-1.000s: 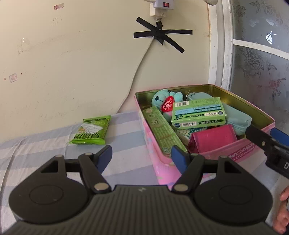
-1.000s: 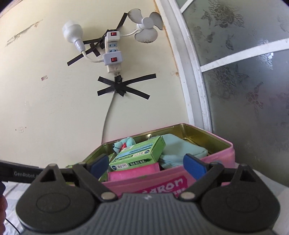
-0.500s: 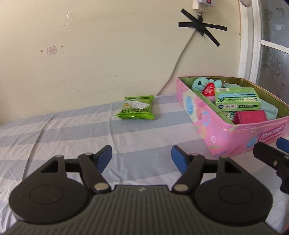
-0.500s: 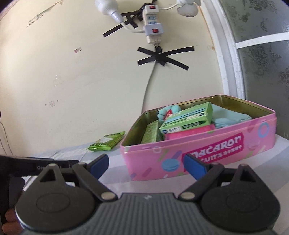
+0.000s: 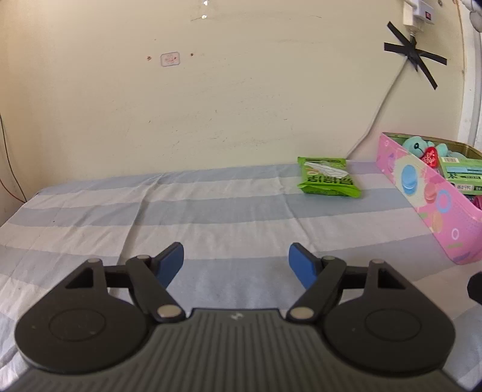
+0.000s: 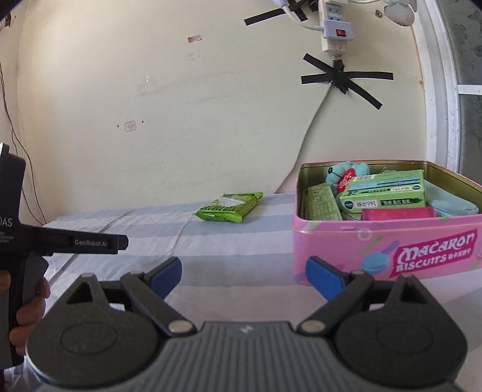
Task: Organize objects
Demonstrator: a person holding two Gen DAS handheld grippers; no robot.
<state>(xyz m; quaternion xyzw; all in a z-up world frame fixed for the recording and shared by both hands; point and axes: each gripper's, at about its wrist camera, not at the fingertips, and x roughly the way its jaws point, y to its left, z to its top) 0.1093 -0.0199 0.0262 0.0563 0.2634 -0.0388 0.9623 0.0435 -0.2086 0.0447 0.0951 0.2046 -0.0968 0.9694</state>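
Note:
A pink Macaron Biscuits tin [image 6: 388, 256] stands open on the striped cloth at the right, also in the left wrist view [image 5: 427, 193]. It holds a green box [image 6: 385, 193], a teal plush toy [image 6: 343, 172], a pink pouch [image 6: 397, 214] and a teal pouch [image 6: 452, 202]. A green snack packet [image 5: 328, 178] lies on the cloth left of the tin, near the wall; it also shows in the right wrist view [image 6: 229, 206]. My left gripper [image 5: 236, 265] is open and empty, well short of the packet. My right gripper [image 6: 244, 271] is open and empty, in front of the tin's left corner.
The striped cloth [image 5: 180, 217] covers the surface up to a cream wall. A taped cable [image 6: 316, 120] runs down the wall from a power strip [image 6: 334, 28] behind the tin. A window frame [image 6: 439, 90] stands at the right. The left gripper's body [image 6: 60, 241] shows at the right view's left edge.
Both grippers have pulled back and swung left, away from the tin. The tin has shifted to the right of both views and the green packet has come toward the middle. Both grippers stay open.

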